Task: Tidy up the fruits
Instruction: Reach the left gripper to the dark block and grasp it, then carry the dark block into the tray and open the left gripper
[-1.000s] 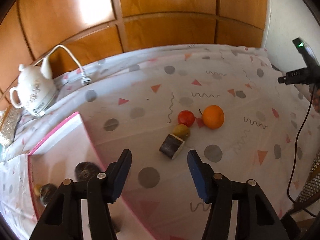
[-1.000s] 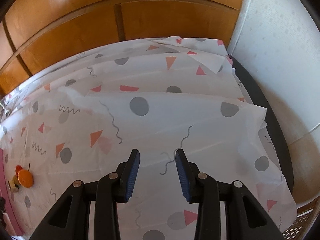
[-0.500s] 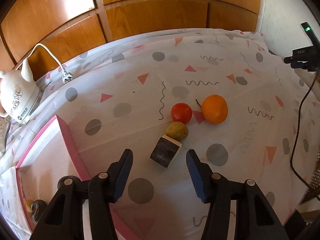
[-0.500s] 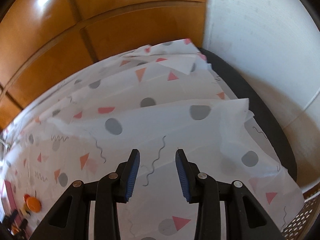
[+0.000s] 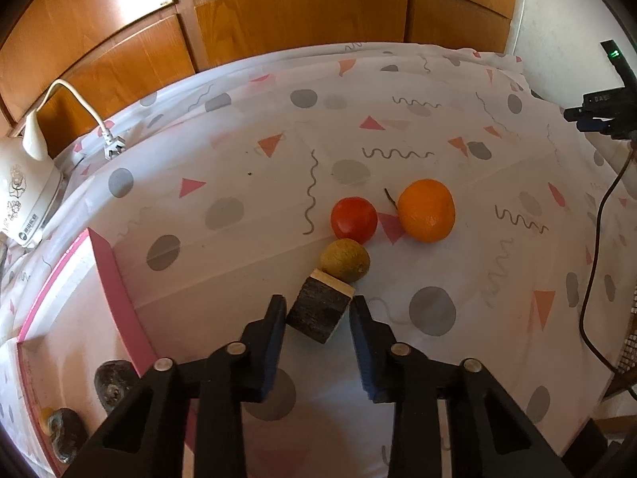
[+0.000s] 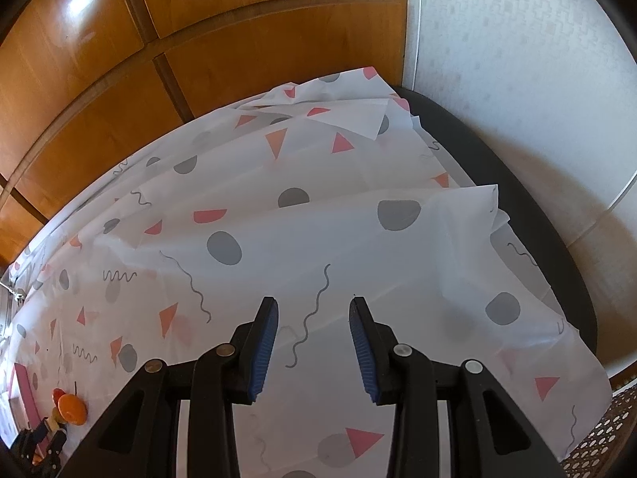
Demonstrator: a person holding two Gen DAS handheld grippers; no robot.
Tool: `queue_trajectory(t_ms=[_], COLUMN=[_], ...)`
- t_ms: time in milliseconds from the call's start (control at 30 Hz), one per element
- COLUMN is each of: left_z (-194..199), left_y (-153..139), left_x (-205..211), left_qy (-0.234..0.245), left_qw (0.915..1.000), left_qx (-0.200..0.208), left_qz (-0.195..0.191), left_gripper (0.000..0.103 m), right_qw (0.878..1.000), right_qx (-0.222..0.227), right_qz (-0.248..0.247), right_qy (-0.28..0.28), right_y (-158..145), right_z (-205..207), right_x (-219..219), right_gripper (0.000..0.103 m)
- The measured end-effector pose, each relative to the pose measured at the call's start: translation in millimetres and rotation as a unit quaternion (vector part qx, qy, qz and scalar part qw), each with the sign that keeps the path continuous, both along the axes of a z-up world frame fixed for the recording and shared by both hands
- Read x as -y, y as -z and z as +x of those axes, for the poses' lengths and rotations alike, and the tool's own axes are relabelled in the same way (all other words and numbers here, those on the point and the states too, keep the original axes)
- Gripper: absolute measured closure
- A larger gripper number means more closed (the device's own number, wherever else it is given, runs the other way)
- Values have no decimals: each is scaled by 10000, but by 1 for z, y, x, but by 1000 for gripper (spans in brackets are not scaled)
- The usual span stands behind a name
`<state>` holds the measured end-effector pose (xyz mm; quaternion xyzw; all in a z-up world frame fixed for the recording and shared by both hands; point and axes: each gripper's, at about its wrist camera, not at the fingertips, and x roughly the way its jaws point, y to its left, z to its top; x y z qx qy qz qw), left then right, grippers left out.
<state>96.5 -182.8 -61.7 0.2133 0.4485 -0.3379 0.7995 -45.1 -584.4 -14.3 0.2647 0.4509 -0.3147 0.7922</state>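
Note:
In the left wrist view my left gripper is open, its fingers on either side of a dark bark-covered block lying on the patterned cloth. Just beyond it lie a brown-green kiwi, a red tomato and an orange. A pink-rimmed tray at the left holds two dark items. My right gripper is open and empty over bare cloth. The orange and the left gripper show far left in the right wrist view.
A white kettle with a cord and plug stands at the far left. Wooden cabinet doors back the table. A black device with a cable hangs at the right. The cloth's folded edge leaves dark table exposed.
My left gripper has moved forward and down until its fingers flank the bark block. My right gripper has swung to the right, toward the table's corner.

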Motion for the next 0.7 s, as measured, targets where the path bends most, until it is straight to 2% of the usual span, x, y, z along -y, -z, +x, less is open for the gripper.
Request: queue_trajectory(t_ms=[67,267,467,600,700], left_z=[-2,-12,-19,-21,-23], left_y=[0,-14,-39,-49,-52], left_x=[-1,-13,-49,-86,-118], left_qy=[-24,-279,-875,-1520,-2066], left_qw=[10000,9987,9918,9813,9704], left_qx=[7,52,153,154,209], left_qz=[-41,-435,-919,-1170,-1235], left_gripper=[75,75,75,75,75], right_qw=[10000,9999,10000,9998,9979], right_qx=[-2,-3,-9,19,97], right_qz=[-36,-15,-12,-14,57], right_qy=[26,125,9,-221,-645], right_y=[0,1,2,2,2], right_z=[-1,-3,0,5,14], right_x=[1,4,0,-8,-22], right_gripper=[66,66,66,66,66])
